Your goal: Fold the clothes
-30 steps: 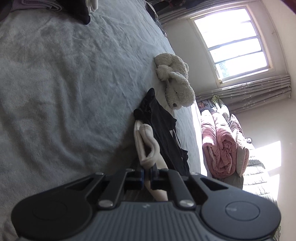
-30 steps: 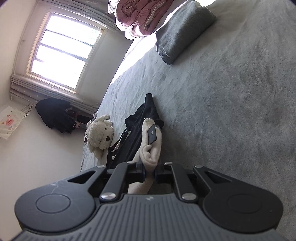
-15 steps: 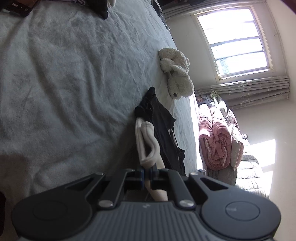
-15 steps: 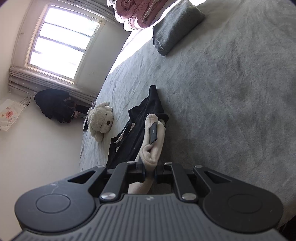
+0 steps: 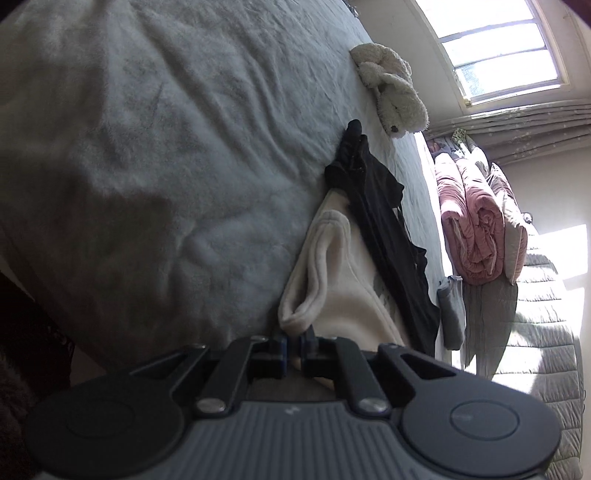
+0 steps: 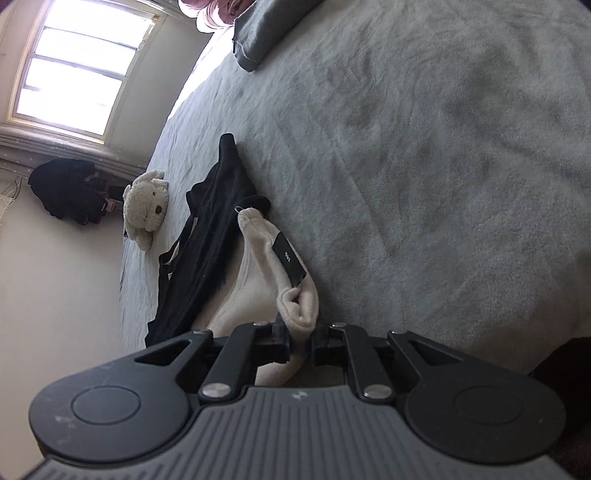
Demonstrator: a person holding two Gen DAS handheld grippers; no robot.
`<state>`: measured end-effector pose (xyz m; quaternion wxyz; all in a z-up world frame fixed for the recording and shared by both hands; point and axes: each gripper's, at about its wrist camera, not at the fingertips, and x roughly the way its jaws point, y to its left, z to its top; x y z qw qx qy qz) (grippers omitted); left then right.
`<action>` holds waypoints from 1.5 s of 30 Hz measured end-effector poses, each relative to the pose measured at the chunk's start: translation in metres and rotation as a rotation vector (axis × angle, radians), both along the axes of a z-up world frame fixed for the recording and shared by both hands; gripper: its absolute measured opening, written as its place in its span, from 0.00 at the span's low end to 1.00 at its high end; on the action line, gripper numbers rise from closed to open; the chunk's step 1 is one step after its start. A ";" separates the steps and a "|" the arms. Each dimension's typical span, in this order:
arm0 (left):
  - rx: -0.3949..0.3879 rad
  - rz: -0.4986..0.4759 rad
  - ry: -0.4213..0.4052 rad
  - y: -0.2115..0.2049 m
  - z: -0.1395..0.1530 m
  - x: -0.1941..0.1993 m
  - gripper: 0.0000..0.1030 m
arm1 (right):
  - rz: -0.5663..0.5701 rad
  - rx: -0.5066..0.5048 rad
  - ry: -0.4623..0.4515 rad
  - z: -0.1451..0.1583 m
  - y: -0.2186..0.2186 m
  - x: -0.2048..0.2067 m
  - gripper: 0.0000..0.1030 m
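Closer now than a second ago, both cameras have pulled toward the near edge of the bed, and the cream garment fills more of each view.

Left wrist view: the left gripper is clenched on a folded rim of the cream garment, which trails away across the grey bed cover. A black garment lies just beside it, touching. A white soft toy sits farther off, near the bed's far edge. Wide bare cover lies to the left.

Right wrist view: the right gripper pinches another rim of the cream garment, near its black label. A folded grey item lies well apart.
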<state>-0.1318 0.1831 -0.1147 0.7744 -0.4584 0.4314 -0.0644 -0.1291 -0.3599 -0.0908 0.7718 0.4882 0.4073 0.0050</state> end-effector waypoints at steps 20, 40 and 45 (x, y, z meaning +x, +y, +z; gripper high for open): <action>0.255 -0.103 -0.151 -0.005 0.042 0.049 0.39 | 0.007 0.073 0.006 -0.007 -0.009 0.002 0.27; 0.298 -0.094 -0.158 -0.003 0.031 0.055 0.38 | 0.008 0.090 -0.001 -0.009 -0.012 0.000 0.27; 0.198 -0.093 -0.084 0.013 0.037 0.042 0.52 | 0.006 0.104 0.000 -0.010 -0.013 0.001 0.27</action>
